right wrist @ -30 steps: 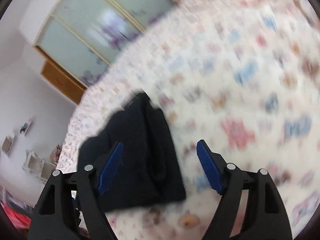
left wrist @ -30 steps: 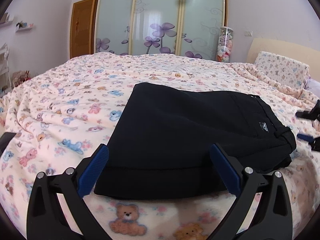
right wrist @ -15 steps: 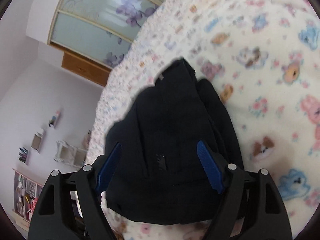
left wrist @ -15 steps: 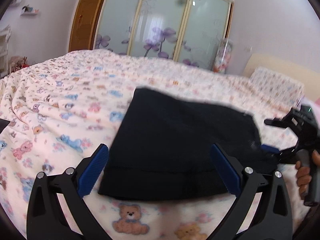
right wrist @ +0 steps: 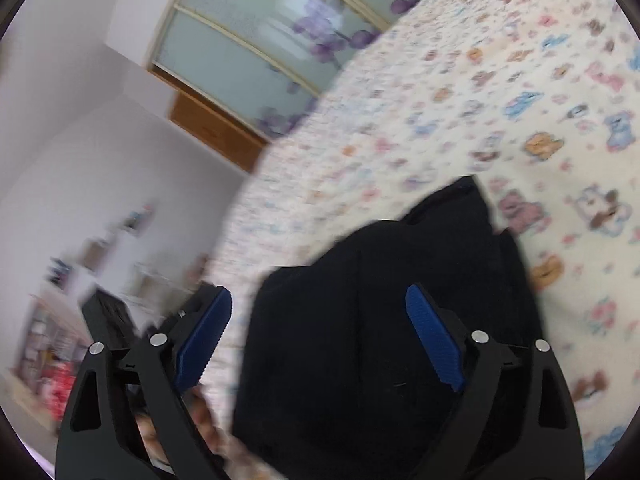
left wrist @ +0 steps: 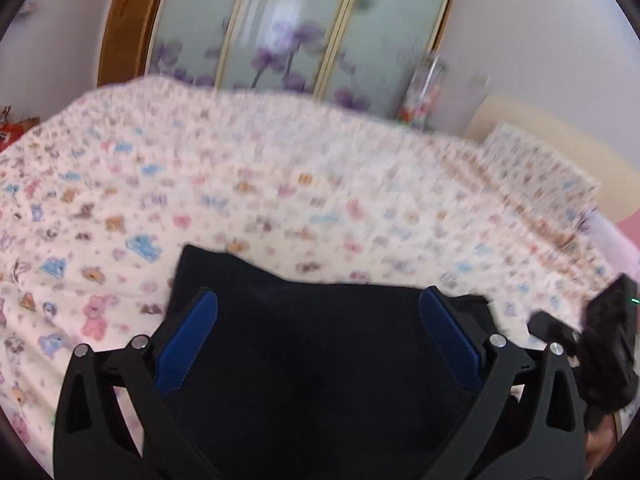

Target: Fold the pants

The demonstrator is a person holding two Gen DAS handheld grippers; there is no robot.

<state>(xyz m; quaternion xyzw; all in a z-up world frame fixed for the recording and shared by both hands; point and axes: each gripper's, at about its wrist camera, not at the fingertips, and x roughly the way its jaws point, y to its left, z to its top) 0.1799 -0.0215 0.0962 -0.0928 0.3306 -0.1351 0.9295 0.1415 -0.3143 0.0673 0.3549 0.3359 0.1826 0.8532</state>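
The black pants (left wrist: 320,352) lie folded into a compact block on the bear-print bedspread (left wrist: 280,200). My left gripper (left wrist: 318,336) is open, its blue pads spread over the pants' near part. In the right wrist view the pants (right wrist: 400,320) fill the lower middle, and my right gripper (right wrist: 318,336) is open with one pad over the pants and the other off their left edge. The right gripper's black body (left wrist: 608,344) shows at the right edge of the left wrist view. Both views are motion-blurred.
A frosted wardrobe with purple flowers (left wrist: 300,36) and a wooden door (left wrist: 124,28) stand beyond the bed. A pillow (left wrist: 540,168) and headboard lie at the right. Shelves and clutter (right wrist: 60,300) line the wall at the left of the right wrist view.
Both grippers have moved in closer over the pants, which now fill more of each view. The right gripper has swung to face the pants. Both stay open.
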